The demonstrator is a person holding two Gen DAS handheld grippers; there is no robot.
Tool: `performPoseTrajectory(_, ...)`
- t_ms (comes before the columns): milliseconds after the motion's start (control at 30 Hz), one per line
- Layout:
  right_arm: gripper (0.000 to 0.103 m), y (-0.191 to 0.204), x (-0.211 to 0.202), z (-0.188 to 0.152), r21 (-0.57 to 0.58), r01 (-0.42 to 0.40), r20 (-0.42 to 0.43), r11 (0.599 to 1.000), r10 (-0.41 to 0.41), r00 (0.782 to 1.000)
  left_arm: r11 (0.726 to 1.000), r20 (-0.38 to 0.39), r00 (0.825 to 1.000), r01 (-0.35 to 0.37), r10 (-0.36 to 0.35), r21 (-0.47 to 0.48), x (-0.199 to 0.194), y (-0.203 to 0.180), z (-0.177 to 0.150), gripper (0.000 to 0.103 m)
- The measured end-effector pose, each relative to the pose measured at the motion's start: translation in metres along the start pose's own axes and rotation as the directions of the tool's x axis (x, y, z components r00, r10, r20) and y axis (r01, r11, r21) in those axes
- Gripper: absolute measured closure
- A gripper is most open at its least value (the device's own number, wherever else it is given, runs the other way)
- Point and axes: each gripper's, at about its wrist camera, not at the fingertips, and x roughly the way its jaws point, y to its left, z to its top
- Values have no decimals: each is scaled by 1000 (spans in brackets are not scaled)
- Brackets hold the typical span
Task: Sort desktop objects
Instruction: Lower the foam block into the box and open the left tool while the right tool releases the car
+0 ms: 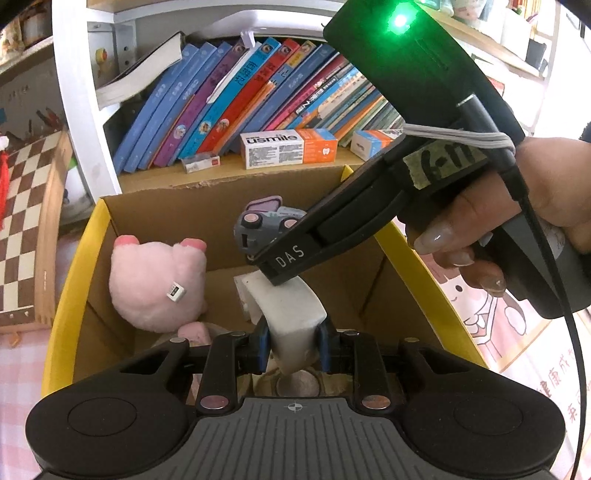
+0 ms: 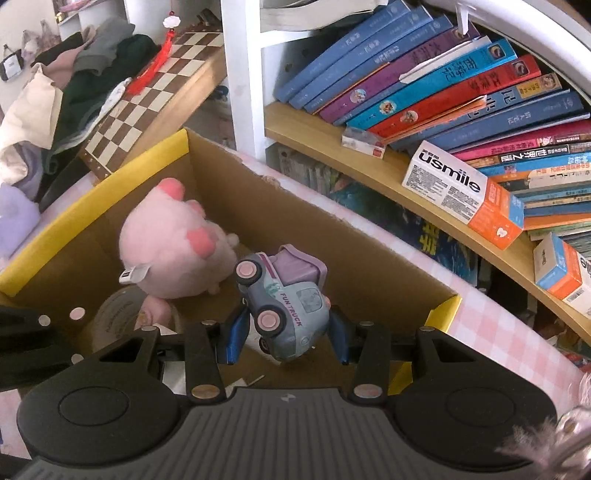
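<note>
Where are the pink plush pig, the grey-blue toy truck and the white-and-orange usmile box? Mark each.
Pink plush pig [image 1: 155, 277], left wrist view, its body.
Grey-blue toy truck [image 2: 291, 314], right wrist view, its side.
White-and-orange usmile box [image 1: 288, 148], left wrist view, front face.

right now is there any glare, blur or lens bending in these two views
Left wrist view: the green indicator light blooms into glare, and the white bookshelf post bows from fisheye. Right wrist view: the wooden shelf board curves strongly, and the lower right corner is smeared.

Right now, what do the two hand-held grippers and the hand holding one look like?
Both are black plastic with blue fingers. The right hand-held gripper carries white "DAS" lettering, a green light, a strip of marked tape and a black cable. The bare right hand has long glossy nails.
</note>
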Motion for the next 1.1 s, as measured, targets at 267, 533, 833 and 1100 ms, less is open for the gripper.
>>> performPoseTrajectory(267, 60, 2, 9, 2, -8, 14, -14, 1000, -14, 1000, 1000, -7, 1000, -5, 5, -14, 3, 6, 1, 68)
performPoseTrajectory(533, 48, 2, 3, 1, 37, -18, 17, 999, 18, 1000, 997, -9, 997, -74, 74, -19, 1, 12, -2, 31)
performPoseTrajectory(833, 34, -1, -43, -7, 103, -28, 132, 994, 15, 991, 995, 63, 993, -99, 99, -5, -24, 8, -1, 22)
performPoseTrajectory(1100, 32, 7, -89, -17, 139, -4, 235, 990, -29, 972, 994, 142, 985, -105, 102, 16, -56, 0, 0, 20)
